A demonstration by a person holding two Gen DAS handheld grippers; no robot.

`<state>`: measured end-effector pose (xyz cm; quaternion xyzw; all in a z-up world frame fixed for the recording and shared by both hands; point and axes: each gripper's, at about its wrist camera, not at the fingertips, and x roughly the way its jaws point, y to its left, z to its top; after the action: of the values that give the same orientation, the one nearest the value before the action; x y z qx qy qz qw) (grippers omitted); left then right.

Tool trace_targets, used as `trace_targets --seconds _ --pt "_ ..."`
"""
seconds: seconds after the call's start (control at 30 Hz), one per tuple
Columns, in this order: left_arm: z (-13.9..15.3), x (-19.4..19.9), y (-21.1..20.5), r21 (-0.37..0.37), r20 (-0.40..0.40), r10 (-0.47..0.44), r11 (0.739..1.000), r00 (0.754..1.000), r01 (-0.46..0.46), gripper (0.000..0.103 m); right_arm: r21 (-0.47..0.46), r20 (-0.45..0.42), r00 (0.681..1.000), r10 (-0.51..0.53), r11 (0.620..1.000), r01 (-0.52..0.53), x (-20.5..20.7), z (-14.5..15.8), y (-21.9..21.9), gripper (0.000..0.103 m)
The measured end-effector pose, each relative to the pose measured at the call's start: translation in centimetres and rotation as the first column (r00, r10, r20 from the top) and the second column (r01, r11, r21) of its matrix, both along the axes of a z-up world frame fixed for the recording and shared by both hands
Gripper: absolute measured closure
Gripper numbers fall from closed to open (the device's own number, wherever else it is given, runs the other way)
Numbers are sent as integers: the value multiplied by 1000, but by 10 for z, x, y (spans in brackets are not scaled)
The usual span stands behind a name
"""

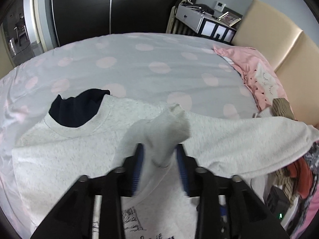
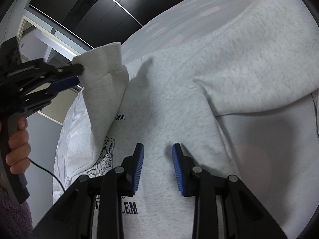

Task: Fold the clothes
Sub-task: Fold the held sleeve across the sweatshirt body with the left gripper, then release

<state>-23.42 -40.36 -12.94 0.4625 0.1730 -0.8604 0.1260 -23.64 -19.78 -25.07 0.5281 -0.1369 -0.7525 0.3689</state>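
Observation:
A light grey sweatshirt [image 1: 65, 149] with a dark navy inner collar [image 1: 77, 109] lies face up on the bed; its printed chest graphic [image 2: 117, 207] shows in both views. My left gripper [image 1: 159, 149] is shut on the cuff of the sweatshirt's left sleeve [image 1: 175, 119] and holds it lifted over the chest; the same gripper [image 2: 77, 77] and sleeve [image 2: 105, 75] show at the left of the right wrist view. My right gripper [image 2: 157, 149] is open and empty just above the chest. The other sleeve [image 2: 259, 69] lies stretched out to the right.
The bed sheet [image 1: 139, 63] is pale grey with pink dots. A pink garment [image 1: 257, 73] lies by the beige headboard [image 1: 279, 33]. More clothes [image 1: 299, 171] are piled at the right edge. A dark wardrobe [image 1: 109, 6] stands behind the bed, and a nightstand [image 1: 203, 22].

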Motion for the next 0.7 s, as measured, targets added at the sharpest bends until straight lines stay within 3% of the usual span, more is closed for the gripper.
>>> trace_targets --seconds 0.13,0.27,0.43,0.53,0.7 --pt "9 26 -6 -52 26 -16 999 1000 18 53 3 -1 1000 -7 1000 7 0 -1 -1 74" --pt "17 78 -25 -172 62 15 985 998 -4 52 7 -3 1000 -11 1000 11 2 1 -1 74" --pt "10 157 -61 -403 164 135 913 977 -59 50 13 -7 1000 -9 1000 9 5 3 -3 74" --pt "-3 201 -83 -452 206 204 887 957 -92 50 21 -13 1000 0 1000 1 7 3 -7 74" --pt "-45 243 -90 -466 280 221 882 934 -69 49 42 -17 1000 10 999 -9 8 -1 -11 74"
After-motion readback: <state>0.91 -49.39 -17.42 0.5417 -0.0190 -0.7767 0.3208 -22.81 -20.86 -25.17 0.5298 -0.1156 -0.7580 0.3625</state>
